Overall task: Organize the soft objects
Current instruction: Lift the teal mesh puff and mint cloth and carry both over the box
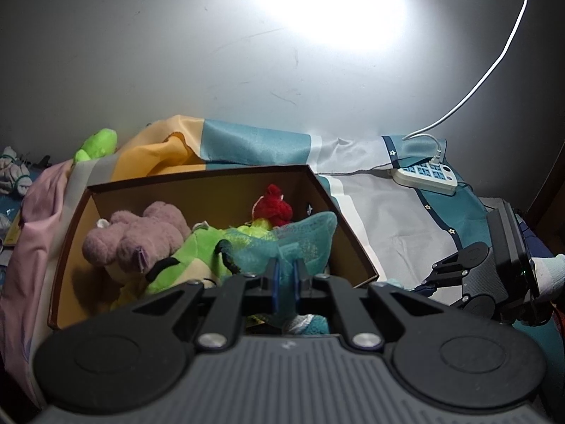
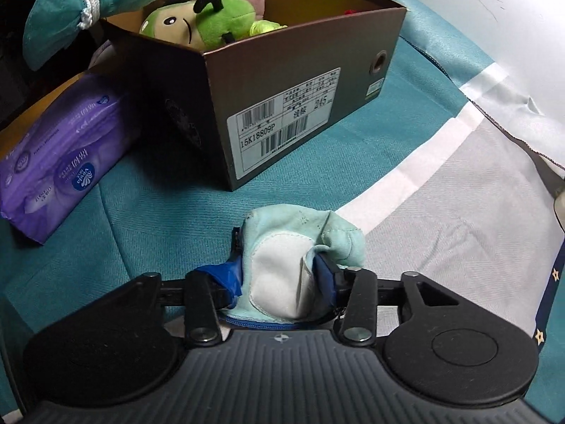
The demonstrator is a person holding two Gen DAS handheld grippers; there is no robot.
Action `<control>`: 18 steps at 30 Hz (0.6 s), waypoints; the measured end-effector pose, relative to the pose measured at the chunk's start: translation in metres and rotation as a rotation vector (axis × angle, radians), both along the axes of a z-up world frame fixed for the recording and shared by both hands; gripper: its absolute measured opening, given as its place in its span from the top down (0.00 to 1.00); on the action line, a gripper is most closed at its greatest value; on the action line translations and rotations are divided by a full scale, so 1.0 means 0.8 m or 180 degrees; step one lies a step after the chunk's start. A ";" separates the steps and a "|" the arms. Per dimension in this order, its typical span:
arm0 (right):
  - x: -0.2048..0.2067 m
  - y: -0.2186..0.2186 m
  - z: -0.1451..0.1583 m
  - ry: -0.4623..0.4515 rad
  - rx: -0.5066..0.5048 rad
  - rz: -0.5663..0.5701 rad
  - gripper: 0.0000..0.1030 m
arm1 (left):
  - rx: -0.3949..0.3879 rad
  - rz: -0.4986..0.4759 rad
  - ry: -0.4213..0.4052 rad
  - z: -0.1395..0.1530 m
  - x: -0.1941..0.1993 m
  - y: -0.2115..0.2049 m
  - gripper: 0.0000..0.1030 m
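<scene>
A brown cardboard shoebox [image 1: 349,226] stands open on a teal and white sheet. Inside it lie a purple plush [image 1: 141,233], a green plush [image 1: 197,251] and a red plush [image 1: 273,206]. My left gripper [image 1: 286,268] is shut on a teal mesh fabric bundle [image 1: 303,236], holding it over the box's near right corner. In the right wrist view that bundle [image 2: 53,17] hangs at the top left, tied with white cord. My right gripper [image 2: 279,265] is shut on a mint-green soft piece with a white patch [image 2: 282,275], above the sheet and just short of the box's labelled end [image 2: 286,120].
A purple tissue pack [image 2: 60,152] lies against the box's left side. A white power strip [image 1: 423,176] with its cable sits by the wall at the back right. Another green plush [image 1: 99,145] rests on a pink cloth behind the box. A grey wall closes the back.
</scene>
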State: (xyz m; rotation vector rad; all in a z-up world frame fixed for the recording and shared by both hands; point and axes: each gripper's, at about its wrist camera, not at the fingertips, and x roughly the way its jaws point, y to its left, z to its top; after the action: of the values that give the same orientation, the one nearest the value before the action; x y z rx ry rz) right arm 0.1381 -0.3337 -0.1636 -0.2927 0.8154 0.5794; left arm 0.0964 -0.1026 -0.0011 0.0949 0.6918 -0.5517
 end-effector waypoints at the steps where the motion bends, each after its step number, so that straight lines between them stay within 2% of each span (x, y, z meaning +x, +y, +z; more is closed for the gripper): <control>1: -0.002 -0.004 0.001 0.0000 0.0026 -0.0046 0.90 | -0.0002 0.0004 0.0004 0.000 0.000 0.000 0.95; 4: -0.004 -0.017 0.005 0.0026 0.0140 -0.0195 1.00 | -0.0011 0.0007 0.0016 0.000 0.001 0.001 0.95; 11: -0.020 -0.053 0.020 -0.0041 0.0476 -0.0754 1.00 | -0.0032 -0.0009 -0.0043 0.006 0.002 0.004 0.95; 15: -0.036 -0.077 0.042 -0.0120 0.0916 -0.1174 1.00 | -0.0031 0.0004 -0.0092 0.010 0.007 0.010 0.95; 18: -0.045 -0.089 0.073 -0.0269 0.1414 -0.1335 1.00 | -0.0041 0.0021 -0.0131 0.014 0.014 0.015 0.95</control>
State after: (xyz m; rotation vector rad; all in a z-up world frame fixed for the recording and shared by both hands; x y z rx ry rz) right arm 0.1021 -0.4047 -0.1055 0.2564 0.6214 0.3358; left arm 0.1079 -0.0905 0.0101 0.0915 0.6482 -0.5465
